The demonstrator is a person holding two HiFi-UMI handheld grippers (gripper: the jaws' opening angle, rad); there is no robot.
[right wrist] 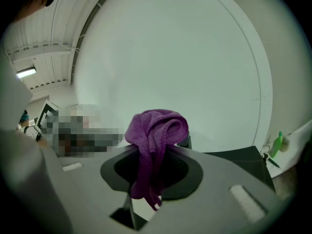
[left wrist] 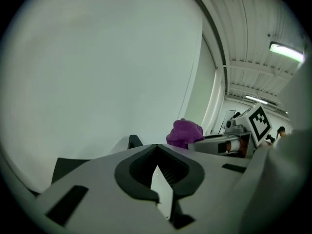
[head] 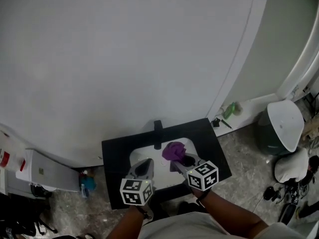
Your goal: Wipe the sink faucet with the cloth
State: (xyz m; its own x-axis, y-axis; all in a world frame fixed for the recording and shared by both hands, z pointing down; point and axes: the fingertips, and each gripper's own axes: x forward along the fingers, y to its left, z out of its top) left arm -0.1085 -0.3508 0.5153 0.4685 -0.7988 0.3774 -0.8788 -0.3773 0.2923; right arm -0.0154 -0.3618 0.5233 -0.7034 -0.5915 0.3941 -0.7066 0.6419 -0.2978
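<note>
A black faucet [head: 158, 133] stands at the back of a white sink [head: 135, 157] set in a black countertop [head: 115, 153]. My right gripper [head: 178, 162] is shut on a bunched purple cloth [head: 174, 151], held over the sink just right of the faucet. In the right gripper view the cloth [right wrist: 156, 130] bulges above the jaws and hangs down between them, hiding most of the faucet [right wrist: 188, 141]. My left gripper [head: 148, 163] hovers over the sink's left half, shut and holding nothing. In the left gripper view the faucet [left wrist: 134, 141] and the cloth [left wrist: 184, 132] lie ahead.
A plain white wall [head: 124, 49] rises right behind the counter. On the floor are a green bottle [head: 229, 110] at the right, a grey bin with a white lid [head: 281, 126], a blue bottle [head: 88, 183] and a white box [head: 42, 171] at the left.
</note>
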